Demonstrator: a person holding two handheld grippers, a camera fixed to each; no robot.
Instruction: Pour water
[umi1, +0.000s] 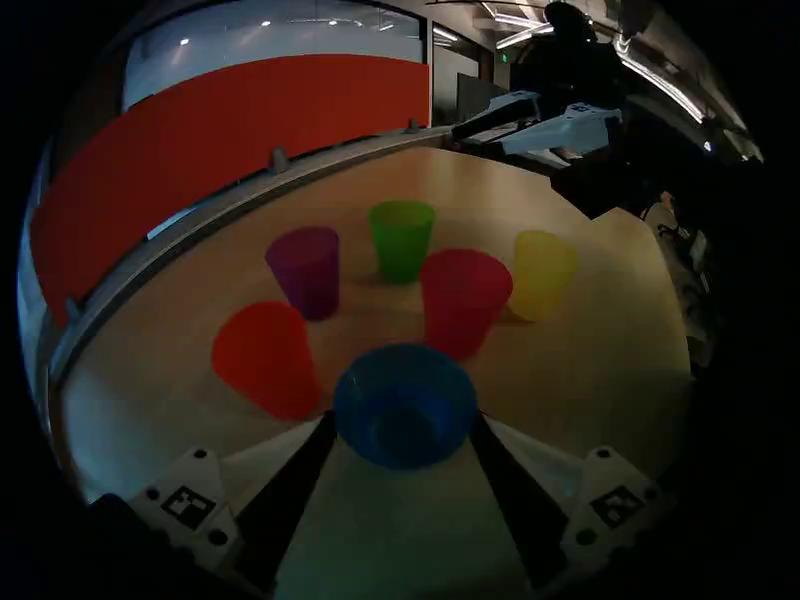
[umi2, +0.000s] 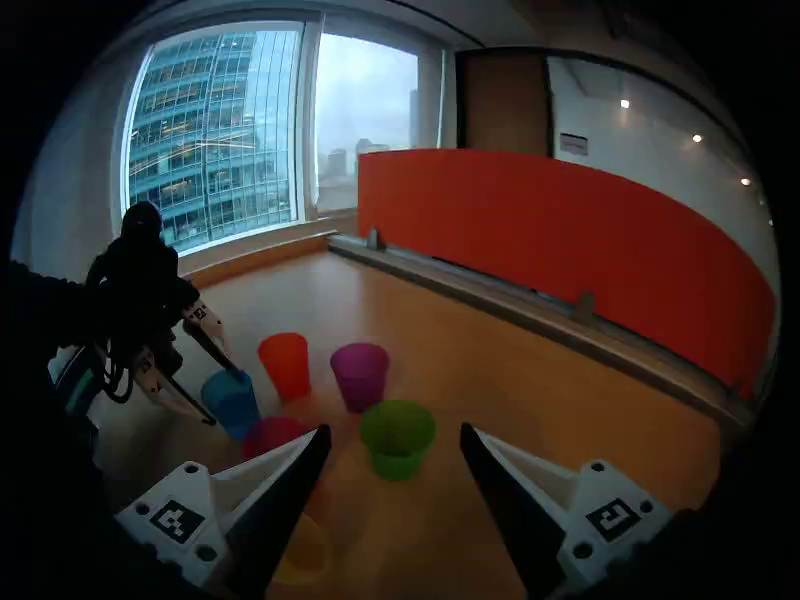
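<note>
1. Five on the counter (umi1: 600, 330): orange cup (umi1: 265, 355), purple cup (umi1: 305, 268), green cup (umi1: 402, 238), red cup (umi1: 463, 300), yellow cup (umi1: 543, 272).
2. My left gripper's (umi1: 403, 420) jaws clamp the blue cup (umi1: 405, 395) nearby.
3. My right gripper's (umi2: 395, 431) jaws: apart, empty.
4. Hasty tilting could spill water or topple the red cup.

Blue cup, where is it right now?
The blue cup sits between the left gripper's fingers in the left gripper view, just in front of the red cup and the orange cup.
</note>
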